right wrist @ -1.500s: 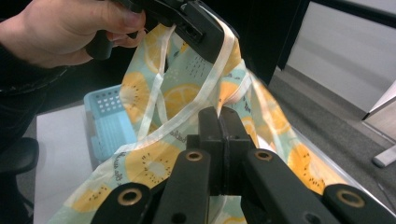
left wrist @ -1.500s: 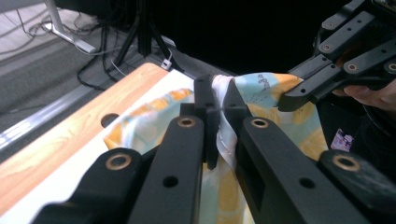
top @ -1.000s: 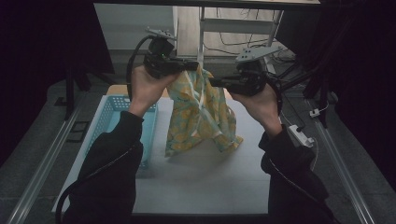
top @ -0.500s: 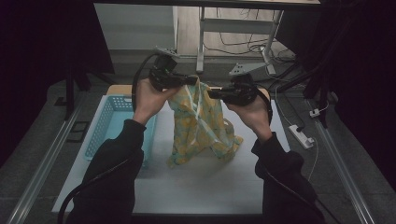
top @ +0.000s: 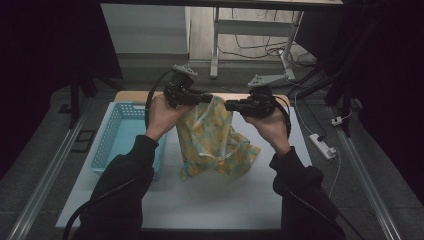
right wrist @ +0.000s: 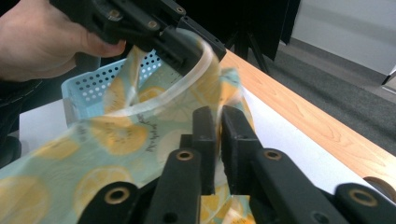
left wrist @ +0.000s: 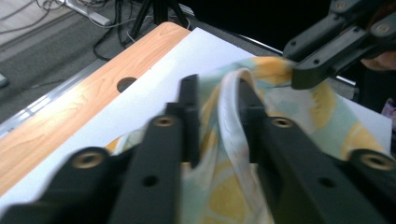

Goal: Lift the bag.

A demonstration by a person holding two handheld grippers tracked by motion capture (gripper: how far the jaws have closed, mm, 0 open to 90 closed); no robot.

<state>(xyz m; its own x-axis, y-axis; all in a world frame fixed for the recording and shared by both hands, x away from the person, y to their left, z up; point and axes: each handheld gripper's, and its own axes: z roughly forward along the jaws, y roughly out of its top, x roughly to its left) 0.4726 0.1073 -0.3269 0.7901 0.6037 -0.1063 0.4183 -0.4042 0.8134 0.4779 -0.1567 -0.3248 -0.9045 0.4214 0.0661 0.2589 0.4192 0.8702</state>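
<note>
A lemon-print cloth (top: pixel 212 140) is held lifted above the white table (top: pixel 200 200), beside a blue basket (top: pixel 117 135), its upper edge pinched at one corner by the clenched left gripper (top: pixel 202 97) and at the other by the clenched right gripper (top: pixel 231 105), its lower folds resting on the tabletop.

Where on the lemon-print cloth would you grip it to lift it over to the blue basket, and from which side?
Grip the lemon-print cloth at its white-banded top edge, coming from either side as the left gripper and right gripper do. The band is firmer, and the cloth hangs free beside the blue basket.
</note>
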